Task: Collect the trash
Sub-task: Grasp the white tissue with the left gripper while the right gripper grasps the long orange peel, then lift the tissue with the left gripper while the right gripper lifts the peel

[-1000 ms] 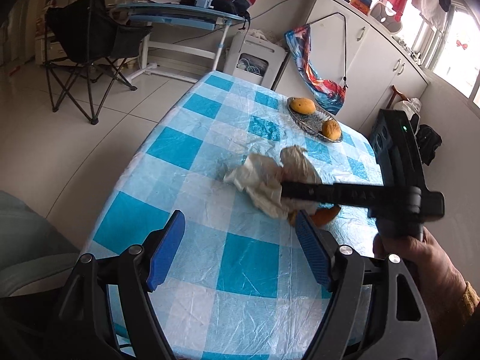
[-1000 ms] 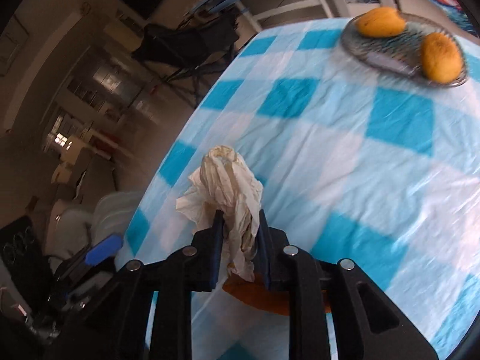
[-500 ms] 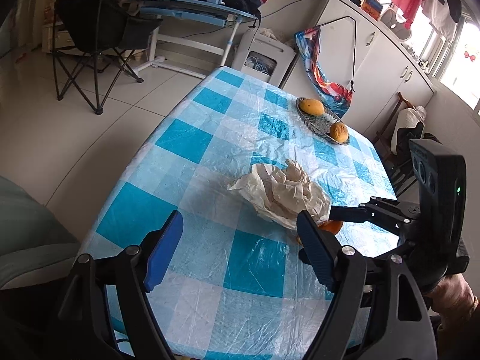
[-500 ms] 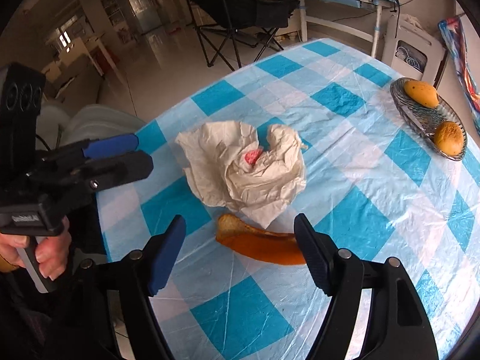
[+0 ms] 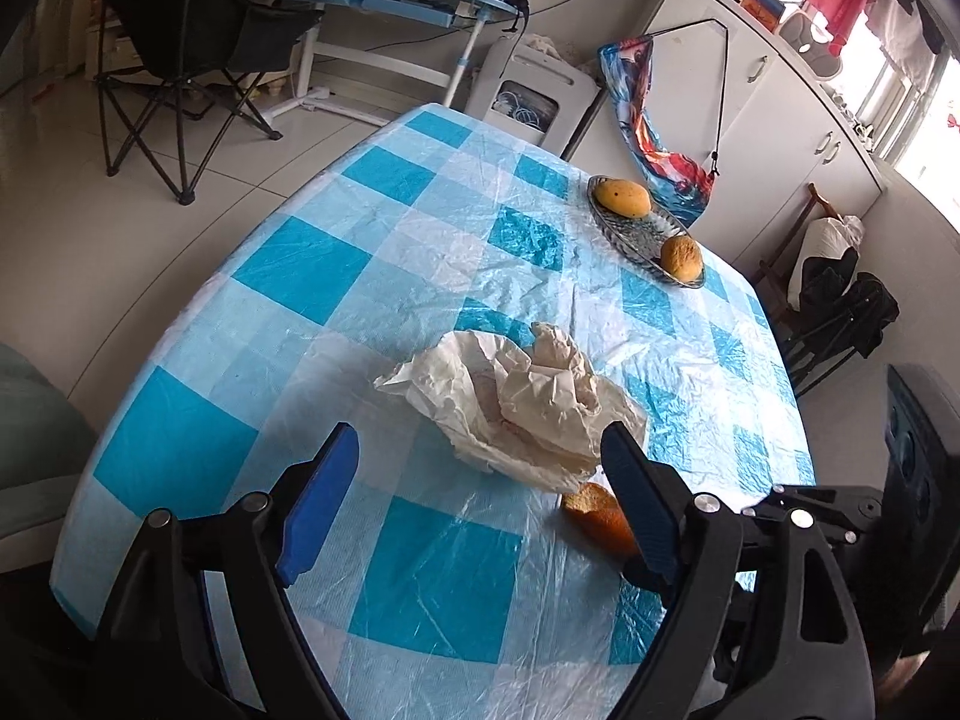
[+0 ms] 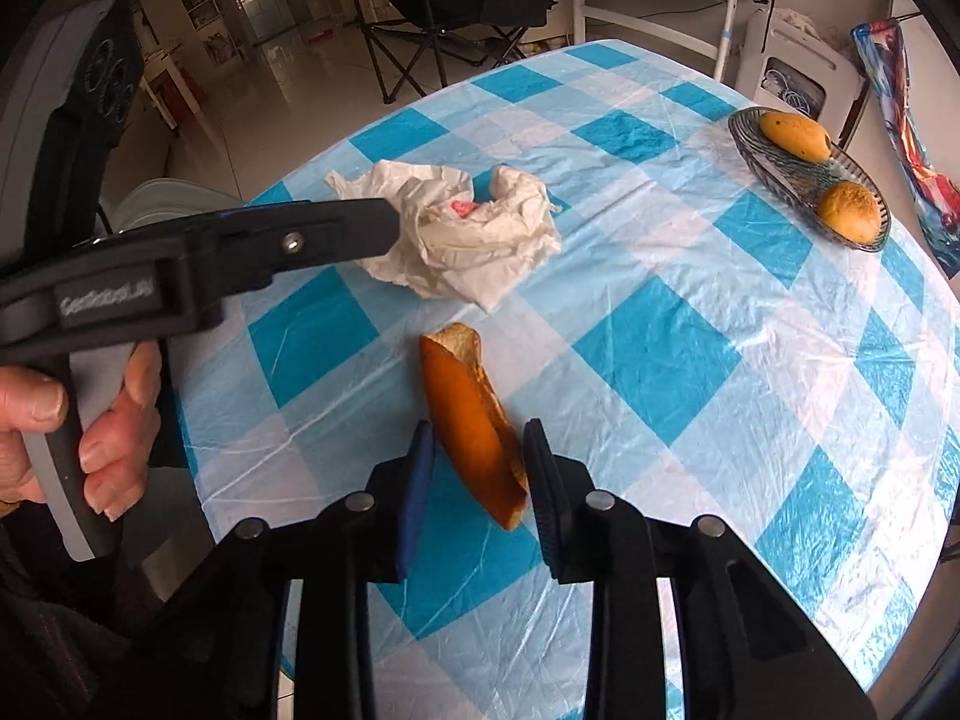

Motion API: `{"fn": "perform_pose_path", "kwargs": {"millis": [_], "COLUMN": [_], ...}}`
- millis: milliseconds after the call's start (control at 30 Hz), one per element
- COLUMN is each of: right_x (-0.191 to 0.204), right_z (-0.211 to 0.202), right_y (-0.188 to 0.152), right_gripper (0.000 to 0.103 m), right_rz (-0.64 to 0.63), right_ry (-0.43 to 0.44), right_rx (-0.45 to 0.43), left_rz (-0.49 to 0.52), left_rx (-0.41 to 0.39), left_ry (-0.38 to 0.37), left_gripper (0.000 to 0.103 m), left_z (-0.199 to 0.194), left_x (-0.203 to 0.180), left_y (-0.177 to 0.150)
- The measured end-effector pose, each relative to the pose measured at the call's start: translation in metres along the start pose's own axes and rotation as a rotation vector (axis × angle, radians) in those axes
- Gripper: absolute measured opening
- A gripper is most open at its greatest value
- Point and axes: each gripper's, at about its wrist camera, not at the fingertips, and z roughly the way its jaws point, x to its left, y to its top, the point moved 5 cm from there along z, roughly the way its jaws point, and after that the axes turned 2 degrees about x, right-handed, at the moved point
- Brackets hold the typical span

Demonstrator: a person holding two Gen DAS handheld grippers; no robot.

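Wrapper (image 6: 462,234) lies beside peel (image 6: 474,426), claws nearby.

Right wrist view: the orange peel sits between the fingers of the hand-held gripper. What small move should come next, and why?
Probably shut the right hand-held gripper on the orange peel. Its fingers already flank the peel's near end with small gaps, and the peel lies flat on the tablecloth, so closing looks enough before lifting.

The left gripper (image 5: 480,498) hangs over the table's near edge, its blue-padded jaws spread wide. The right gripper (image 6: 477,480) sits low over the near right corner, jaws narrowed but not touching. A bare hand (image 6: 78,420) grips the left handle.
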Motion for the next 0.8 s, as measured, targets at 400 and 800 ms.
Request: {"fn": "perform_pose_path", "kwargs": {"millis": [400, 800], "right_x": [0.015, 0.01], "right_z": [0.006, -0.015], "right_y": [0.005, -0.006], "right_gripper": [0.038, 0.021], "right_rz": [-0.085, 0.1], "right_ry": [-0.041, 0.023], "right_rx": [-0.022, -0.085], "left_rz": [0.099, 0.125], "left_rx": [0.018, -0.007], "left_ry": [0.029, -0.034], "left_gripper": [0.031, 0.023], "left_z": [0.034, -0.034], "left_x": [-0.022, 0.005], "left_y": [0.012, -0.018]}}
